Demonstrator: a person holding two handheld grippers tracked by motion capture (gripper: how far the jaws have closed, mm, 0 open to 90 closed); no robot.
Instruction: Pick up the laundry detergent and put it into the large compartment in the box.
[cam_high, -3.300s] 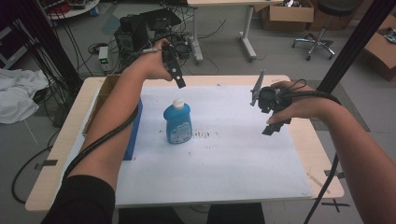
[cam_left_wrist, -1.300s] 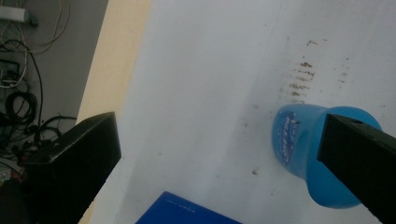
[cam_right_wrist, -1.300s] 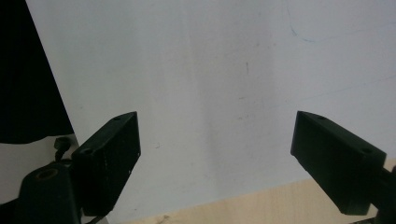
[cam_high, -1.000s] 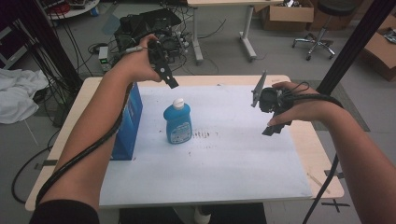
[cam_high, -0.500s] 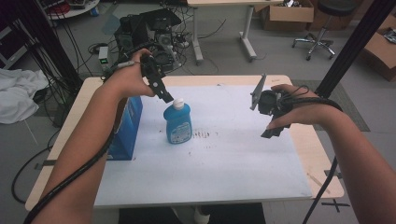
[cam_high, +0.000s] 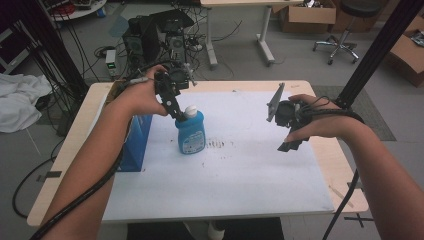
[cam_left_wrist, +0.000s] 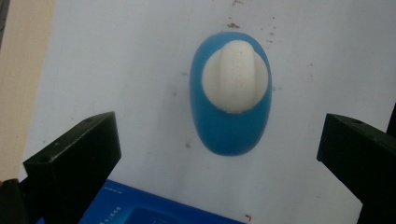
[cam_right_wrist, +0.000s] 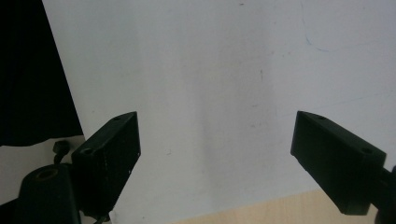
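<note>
A blue bottle (cam_high: 190, 133) with a white cap (cam_high: 190, 111) stands upright on the white sheet (cam_high: 240, 175), left of middle. My left gripper (cam_high: 176, 111) hangs just above and behind the cap, pointing down. In the left gripper view the bottle (cam_left_wrist: 230, 121) and its cap (cam_left_wrist: 235, 76) lie between and beyond the wide-apart jaws, untouched. My right gripper (cam_high: 289, 146) hovers open over the sheet's right part, with nothing between its jaws (cam_right_wrist: 217, 154).
A blue box (cam_high: 136, 142) stands at the sheet's left edge, beside the bottle; its top (cam_left_wrist: 154, 212) shows under my left gripper. The sheet covers a wooden table (cam_high: 345, 195). Cables, computers, a chair and cardboard boxes lie on the floor beyond.
My left gripper has come down and toward the bottle, from behind the table's far edge to just over the cap. The right gripper has stayed almost still.
</note>
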